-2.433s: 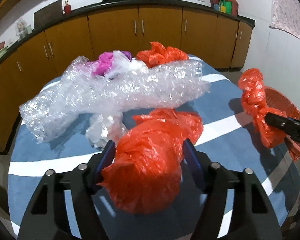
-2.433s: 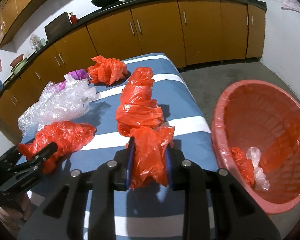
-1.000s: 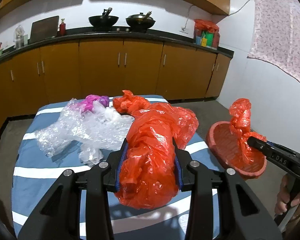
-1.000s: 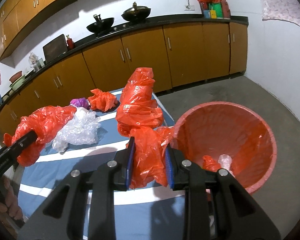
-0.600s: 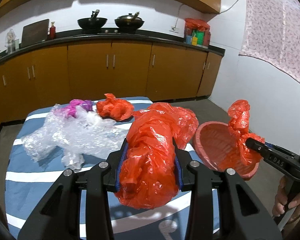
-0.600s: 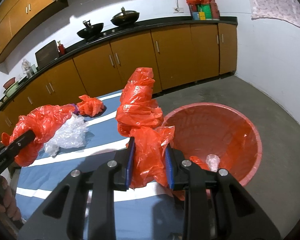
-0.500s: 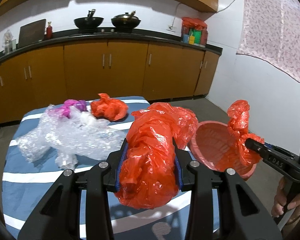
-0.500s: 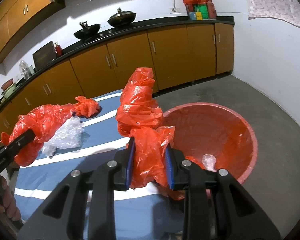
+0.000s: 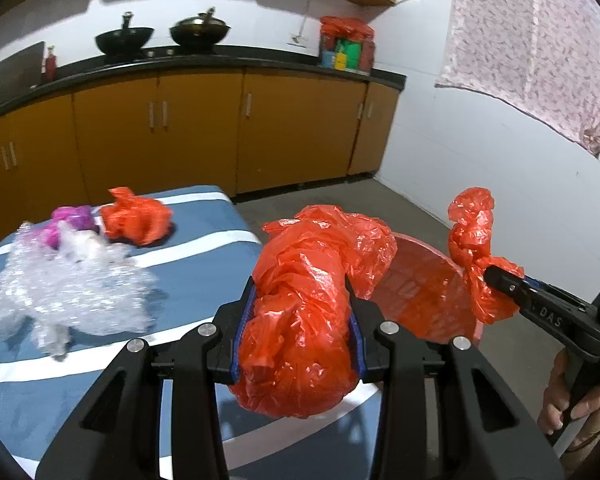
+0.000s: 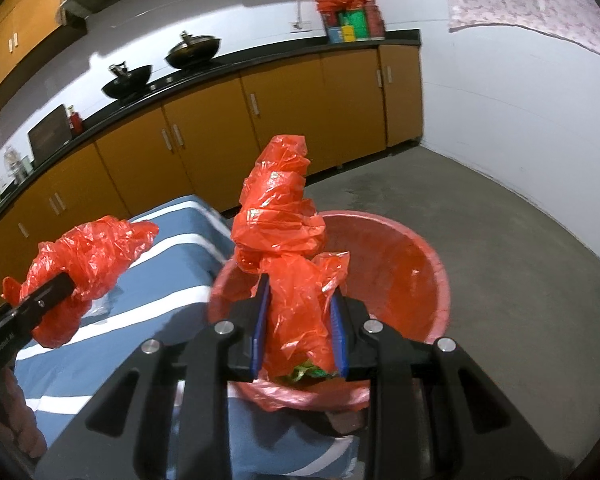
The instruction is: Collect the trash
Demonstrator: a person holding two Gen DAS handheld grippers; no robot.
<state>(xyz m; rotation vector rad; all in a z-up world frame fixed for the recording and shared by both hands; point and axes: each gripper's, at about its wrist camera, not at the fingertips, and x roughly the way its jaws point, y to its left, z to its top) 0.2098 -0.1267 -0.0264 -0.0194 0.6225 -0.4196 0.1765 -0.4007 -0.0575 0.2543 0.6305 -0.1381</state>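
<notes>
Orange plastic fills both claws right now! The left claw point(image 9: 300, 332) is clamped tight on a big crumpled orange bag point(image 9: 312, 304), held up above the near edge of the desk point(image 9: 204, 264) with its blue-and-white striped cover. Over on the right, the right claw point(image 10: 299, 322) is squeezed shut on a twisted orange bag point(image 10: 284, 248) that stands tall between the blue pads, and it hangs right over the red basin point(image 10: 420, 264) on the concrete floor just off the desk's end. From the left wrist view that twisted bag shows beyond the basin's far rim, pinched in the black claw tip.

Back on the desk, a heap of bubble wrap point(image 9: 68, 288) sprawls on the left side, a purple bag point(image 9: 70, 220) tucked against its far edge, and another crumpled orange bag point(image 9: 136, 220) sits just beside that. Something green peeks out under the twisted bag, low between the right pads; hard to tell what it is.
</notes>
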